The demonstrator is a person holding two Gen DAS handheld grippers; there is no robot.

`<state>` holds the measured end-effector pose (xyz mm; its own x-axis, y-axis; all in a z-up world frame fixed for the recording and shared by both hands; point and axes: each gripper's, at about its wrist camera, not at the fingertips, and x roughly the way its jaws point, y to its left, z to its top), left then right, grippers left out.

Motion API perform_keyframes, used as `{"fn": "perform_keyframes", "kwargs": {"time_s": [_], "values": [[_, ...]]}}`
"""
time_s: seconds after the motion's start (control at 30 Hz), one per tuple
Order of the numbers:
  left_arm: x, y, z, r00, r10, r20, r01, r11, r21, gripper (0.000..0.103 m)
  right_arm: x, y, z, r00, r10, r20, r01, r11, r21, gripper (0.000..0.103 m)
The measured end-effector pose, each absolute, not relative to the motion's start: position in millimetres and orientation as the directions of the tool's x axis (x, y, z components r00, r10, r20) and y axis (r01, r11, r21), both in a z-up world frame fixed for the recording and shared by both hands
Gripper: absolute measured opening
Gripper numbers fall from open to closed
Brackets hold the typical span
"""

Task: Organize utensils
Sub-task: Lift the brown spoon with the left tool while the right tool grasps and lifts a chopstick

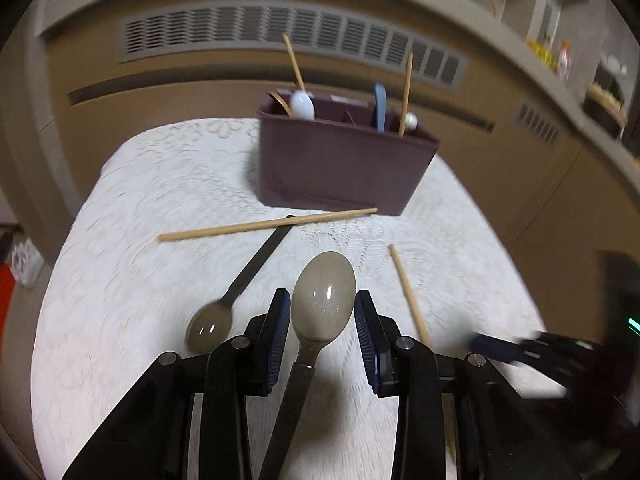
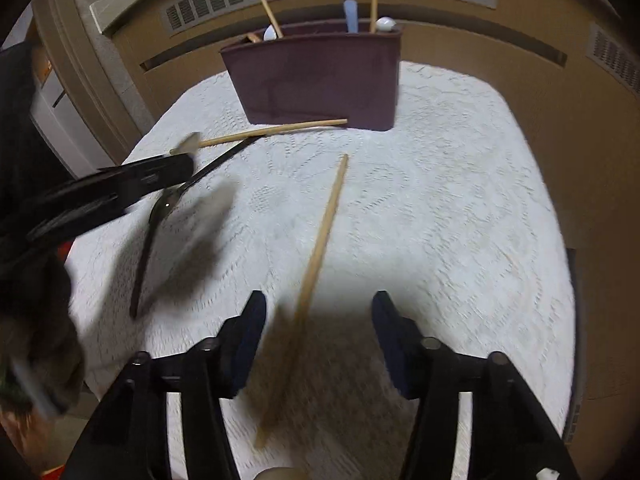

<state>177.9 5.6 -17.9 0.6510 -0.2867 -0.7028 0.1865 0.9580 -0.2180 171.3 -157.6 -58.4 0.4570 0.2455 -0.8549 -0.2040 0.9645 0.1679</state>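
- Grey spoon (image 1: pixel 323 298) lying between the spread fingers of left gripper (image 1: pixel 322 320), bowl toward maroon caddy (image 1: pixel 340 168) on lace-covered desk (image 1: pixel 120 280).
- Right gripper (image 2: pixel 318 332) wide apart, straddling wooden chopstick (image 2: pixel 320 240).
- Second spoon (image 1: pixel 210 326) beside, chopstick (image 1: pixel 264 224) across its handle.

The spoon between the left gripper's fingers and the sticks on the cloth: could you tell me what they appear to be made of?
The spoon looks like glossy grey plastic or resin, with sharp highlights and fine speckles on its bowl; the handle is dark. The two loose chopsticks look like pale, matte, unfinished wood or bamboo.
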Motion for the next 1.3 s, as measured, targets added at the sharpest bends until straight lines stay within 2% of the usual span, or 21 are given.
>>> {"fn": "perform_keyframes", "kwargs": {"time_s": [0.23, 0.27, 0.37, 0.4, 0.53, 0.77, 1.1, 1.3], "values": [[136.8, 23.4, 0.5, 0.705, -0.262, -0.659, 0.163, 0.964, -0.209, 0.034, 220.7, -125.8, -77.1, 0.447, 0.103, -0.888, -0.148, 0.988, 0.04, 0.037], [132.9, 26.3, 1.6, 0.709, -0.262, -0.655, 0.164, 0.964, -0.208, 0.034, 223.8, -123.6, -77.3, 0.44, 0.104, -0.892, -0.152, 0.988, 0.04, 0.034], [126.9, 31.2, 3.6, 0.71, -0.279, -0.647, 0.168, 0.959, -0.229, 0.034, 226.6, -118.5, -76.3, 0.414, 0.138, -0.9, -0.178, 0.982, 0.069, 0.012], [125.9, 32.2, 4.2, 0.711, -0.281, -0.644, 0.167, 0.958, -0.233, 0.034, 225.0, -117.3, -75.7, 0.411, 0.139, -0.901, -0.184, 0.981, 0.067, 0.008], [120.6, 35.2, 8.7, 0.716, -0.297, -0.631, 0.178, 0.953, -0.246, 0.033, 211.5, -124.2, -67.8, 0.405, 0.181, -0.896, -0.186, 0.976, 0.113, 0.007], [110.4, 35.6, 15.9, 0.724, -0.324, -0.609, 0.196, 0.943, -0.269, 0.033, 168.6, -146.9, -19.5, 0.491, 0.262, -0.831, -0.192, 0.963, 0.19, 0.007], [95.3, 25.3, 28.8, 0.727, -0.341, -0.596, 0.216, 0.938, -0.272, 0.033, 133.9, -163.2, 20.2, 0.589, 0.276, -0.76, -0.201, 0.96, 0.194, 0.007], [97.9, 28.7, 74.1, 0.757, -0.378, -0.533, 0.264, 0.923, -0.28, 0.032, 125.3, -175.0, 66.0, 0.688, 0.278, -0.67, -0.202, 0.961, 0.191, 0.007]]}}
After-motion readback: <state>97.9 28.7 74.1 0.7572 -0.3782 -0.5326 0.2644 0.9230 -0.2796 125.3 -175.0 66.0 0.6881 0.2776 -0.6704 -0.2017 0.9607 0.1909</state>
